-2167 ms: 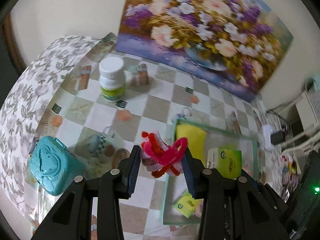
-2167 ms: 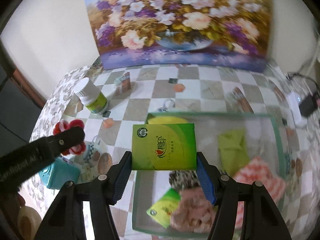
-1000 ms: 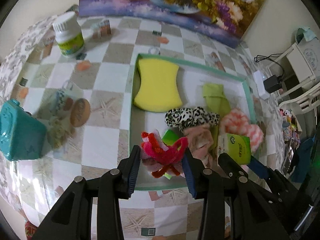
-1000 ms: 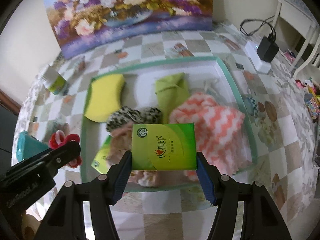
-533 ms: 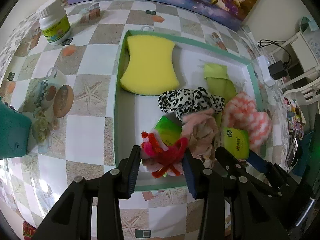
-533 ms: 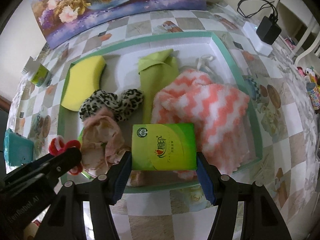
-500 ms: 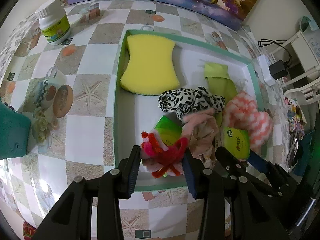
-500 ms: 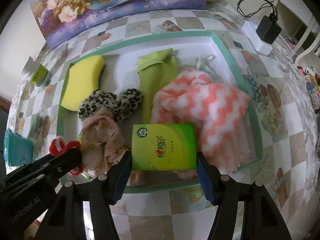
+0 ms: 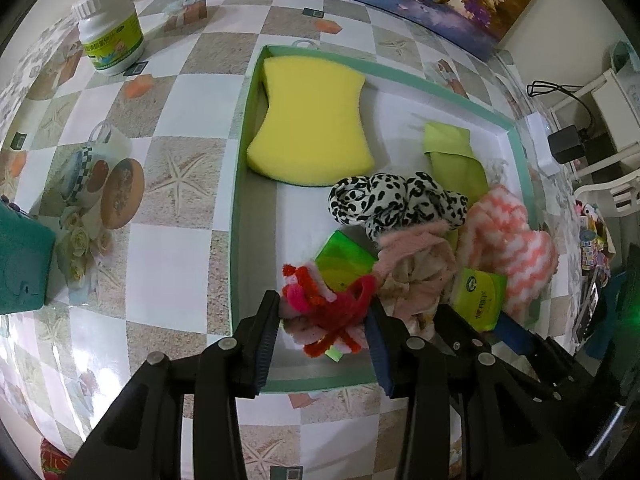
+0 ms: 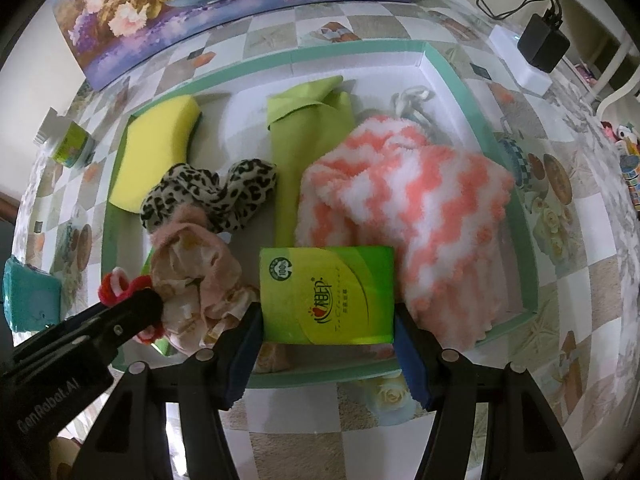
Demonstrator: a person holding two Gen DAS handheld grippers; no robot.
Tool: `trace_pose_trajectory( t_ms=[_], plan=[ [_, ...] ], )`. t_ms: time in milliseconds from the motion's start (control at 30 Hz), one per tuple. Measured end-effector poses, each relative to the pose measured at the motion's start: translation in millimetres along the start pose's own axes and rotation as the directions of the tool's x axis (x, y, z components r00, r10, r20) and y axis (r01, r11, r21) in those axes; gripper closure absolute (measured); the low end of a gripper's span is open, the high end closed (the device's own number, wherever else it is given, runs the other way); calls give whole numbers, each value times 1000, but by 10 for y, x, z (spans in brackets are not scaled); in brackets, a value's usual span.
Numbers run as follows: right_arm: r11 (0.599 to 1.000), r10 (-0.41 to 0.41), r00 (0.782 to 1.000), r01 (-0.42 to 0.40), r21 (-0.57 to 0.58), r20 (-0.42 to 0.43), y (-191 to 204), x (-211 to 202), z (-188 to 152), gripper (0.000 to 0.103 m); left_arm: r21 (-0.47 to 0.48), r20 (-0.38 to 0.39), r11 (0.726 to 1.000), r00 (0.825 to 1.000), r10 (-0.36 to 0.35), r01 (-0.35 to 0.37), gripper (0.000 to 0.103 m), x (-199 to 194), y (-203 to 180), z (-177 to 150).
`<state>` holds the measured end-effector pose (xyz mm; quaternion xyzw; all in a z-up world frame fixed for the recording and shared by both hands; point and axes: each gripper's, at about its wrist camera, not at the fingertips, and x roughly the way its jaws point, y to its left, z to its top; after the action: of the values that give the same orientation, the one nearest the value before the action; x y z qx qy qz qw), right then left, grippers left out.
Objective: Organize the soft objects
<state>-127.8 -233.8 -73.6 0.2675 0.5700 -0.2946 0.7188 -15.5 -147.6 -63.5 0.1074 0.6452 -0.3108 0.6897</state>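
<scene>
My left gripper is shut on a red and pink pipe-cleaner bundle, held over the near left part of the green-rimmed tray. My right gripper is shut on a green tissue pack, above the tray's near edge. In the tray lie a yellow sponge, a leopard-print scrunchie, a lime cloth, a pink crumpled cloth, a coral-and-white fluffy cloth and another green pack. The left gripper's finger shows at the right wrist view's left.
A white bottle with a green label stands on the chequered tablecloth at the far left. A teal box sits left of the tray. A flower painting leans at the back. A charger and white power strip lie at the far right.
Both grippers have sunk toward the tray with their loads still held; the tray and its contents look larger and closer. Nothing was let go.
</scene>
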Motion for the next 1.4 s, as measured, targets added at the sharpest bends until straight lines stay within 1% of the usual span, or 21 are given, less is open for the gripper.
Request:
trace_pose_trajectory(
  t_ms=[133,200,300,500,633,767,867,933,1100,1133,1167,1200,1333,1400],
  plan=[
    [1000,-1,1000,1,-3,-4,7,8,12,37,-11,-5,1000,1000,-12,12,57,-35,39,0],
    [1000,-3,1000,3,-5,-7,-2,17,11,36,-19,-3,1000,1000,-17,17,53,-54,53,7],
    [1000,-7,1000,7,-6,-15,0,18,19,35,-22,5,999,1000,-27,27,49,-104,65,11],
    [1000,-17,1000,16,-6,-23,37,8,43,34,-39,21,998,998,-51,52,48,-216,95,33],
    [1000,-22,1000,22,-10,-3,45,-100,47,33,-51,61,997,996,-57,61,48,-350,132,53],
    [1000,-23,999,24,-17,44,78,-256,56,33,-71,111,997,994,-15,23,48,-474,227,97],
    [1000,-20,997,21,-20,78,114,-357,65,33,-79,135,996,990,50,-39,48,-509,284,133],
    [1000,-18,996,20,-21,93,126,-394,74,32,-89,140,993,986,88,-76,48,-509,325,153],
    [1000,-18,995,19,-15,100,89,-388,77,31,-116,128,986,983,134,-119,46,-453,425,178],
    [1000,-17,994,18,-12,104,79,-394,70,30,-119,124,985,983,139,-124,45,-435,440,179],
    [1000,-15,994,16,-9,109,71,-402,73,29,-124,118,984,983,144,-129,39,-416,457,181],
    [1000,-14,994,15,-7,113,58,-408,68,27,-129,116,983,982,146,-131,36,-398,468,188],
    [1000,-17,992,17,-2,127,50,-423,77,23,-150,117,978,980,162,-144,33,-375,517,176],
    [1000,-21,991,21,-4,131,50,-426,80,20,-157,122,976,978,169,-150,20,-371,538,178]
  ],
)
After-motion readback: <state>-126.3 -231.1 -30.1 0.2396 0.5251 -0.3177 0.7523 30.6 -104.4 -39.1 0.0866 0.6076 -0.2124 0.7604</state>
